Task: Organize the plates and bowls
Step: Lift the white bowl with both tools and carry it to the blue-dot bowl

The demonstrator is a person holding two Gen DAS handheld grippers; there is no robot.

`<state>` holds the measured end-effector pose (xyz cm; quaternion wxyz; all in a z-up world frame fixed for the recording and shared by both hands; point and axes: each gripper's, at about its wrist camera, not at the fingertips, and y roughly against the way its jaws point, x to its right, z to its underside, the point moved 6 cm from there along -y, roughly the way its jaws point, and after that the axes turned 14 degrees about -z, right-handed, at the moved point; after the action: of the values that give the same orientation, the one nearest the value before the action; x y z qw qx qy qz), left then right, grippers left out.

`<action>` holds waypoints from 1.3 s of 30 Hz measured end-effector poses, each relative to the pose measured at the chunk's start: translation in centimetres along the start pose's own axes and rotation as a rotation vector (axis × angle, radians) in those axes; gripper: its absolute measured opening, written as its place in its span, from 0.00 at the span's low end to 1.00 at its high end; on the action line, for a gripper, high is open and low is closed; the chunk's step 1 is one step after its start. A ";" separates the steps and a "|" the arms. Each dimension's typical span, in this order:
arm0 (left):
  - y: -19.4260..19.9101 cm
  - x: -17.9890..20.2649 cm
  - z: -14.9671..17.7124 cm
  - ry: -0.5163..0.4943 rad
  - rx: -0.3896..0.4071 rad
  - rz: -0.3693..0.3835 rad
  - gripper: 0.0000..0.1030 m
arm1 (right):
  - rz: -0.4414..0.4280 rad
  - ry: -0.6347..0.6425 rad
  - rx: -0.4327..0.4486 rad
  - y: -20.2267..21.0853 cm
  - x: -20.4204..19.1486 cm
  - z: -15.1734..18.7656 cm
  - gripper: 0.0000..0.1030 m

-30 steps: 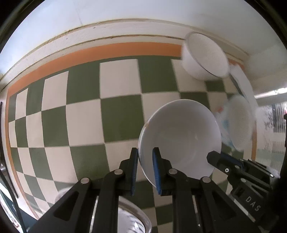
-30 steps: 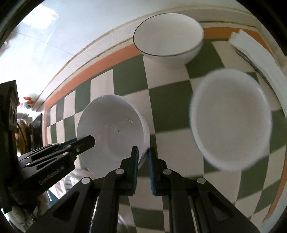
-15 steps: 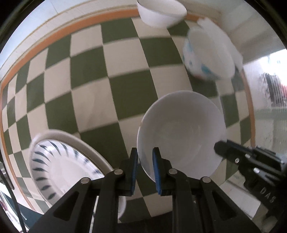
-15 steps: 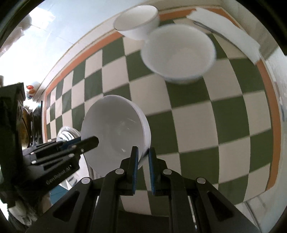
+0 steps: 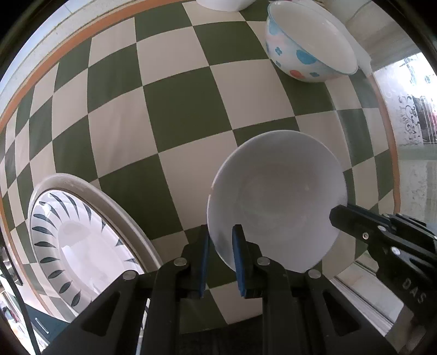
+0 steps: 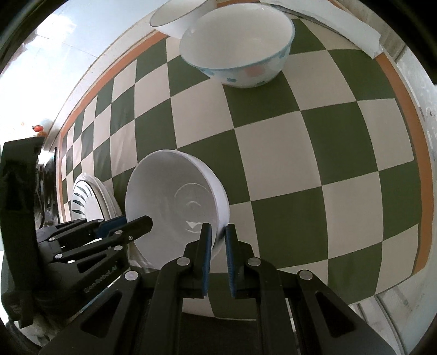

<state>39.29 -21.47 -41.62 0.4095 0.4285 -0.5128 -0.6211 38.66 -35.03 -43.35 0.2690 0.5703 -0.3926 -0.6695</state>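
A plain white bowl [image 5: 275,196] [image 6: 174,204] hangs above the checkered tablecloth, held from both sides. My left gripper [image 5: 220,232] is shut on its left rim, and my right gripper [image 6: 218,229] is shut on the opposite rim. In the left wrist view my right gripper [image 5: 337,215] reaches in from the right; in the right wrist view my left gripper [image 6: 138,222] pinches the far rim. A plate stack with dark leaf marks [image 5: 82,243] [image 6: 87,196] lies to the left of the bowl. A flower-patterned bowl [image 5: 308,46] [image 6: 240,46] stands at the far side.
A green and cream checkered cloth [image 5: 169,109] [image 6: 300,136] with an orange border covers the table. Another white bowl with a dark rim [image 6: 177,19] [image 5: 221,4] sits behind the flowered one. A white folded cloth [image 6: 341,24] lies at the far right corner.
Both grippers have carried the white bowl back toward the near edge. The two far bowls have slid up the frame and the patterned plates have come into view at left.
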 end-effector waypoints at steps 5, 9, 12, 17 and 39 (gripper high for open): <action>3.6 -2.0 -1.3 0.059 0.055 0.017 0.15 | -0.071 -0.074 0.008 1.9 0.9 -0.9 0.14; 6.3 -3.6 -4.3 0.113 0.101 0.045 0.25 | -0.098 -0.108 0.100 5.5 1.7 -3.3 0.29; 6.4 -3.9 -7.8 0.132 0.097 0.056 0.25 | -0.116 -0.131 0.166 7.2 2.6 -5.8 0.44; 5.8 -1.4 -13.7 0.121 0.070 0.100 0.25 | -0.107 -0.164 0.241 8.2 4.7 -11.5 0.44; 2.3 3.6 -19.4 0.019 0.053 0.087 0.10 | -0.060 -0.164 0.194 4.7 6.6 -18.0 0.10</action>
<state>56.81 -30.74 -41.86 0.4294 0.4227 -0.5432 -0.5848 54.43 -46.90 -43.86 0.1591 0.5484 -0.4589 -0.6807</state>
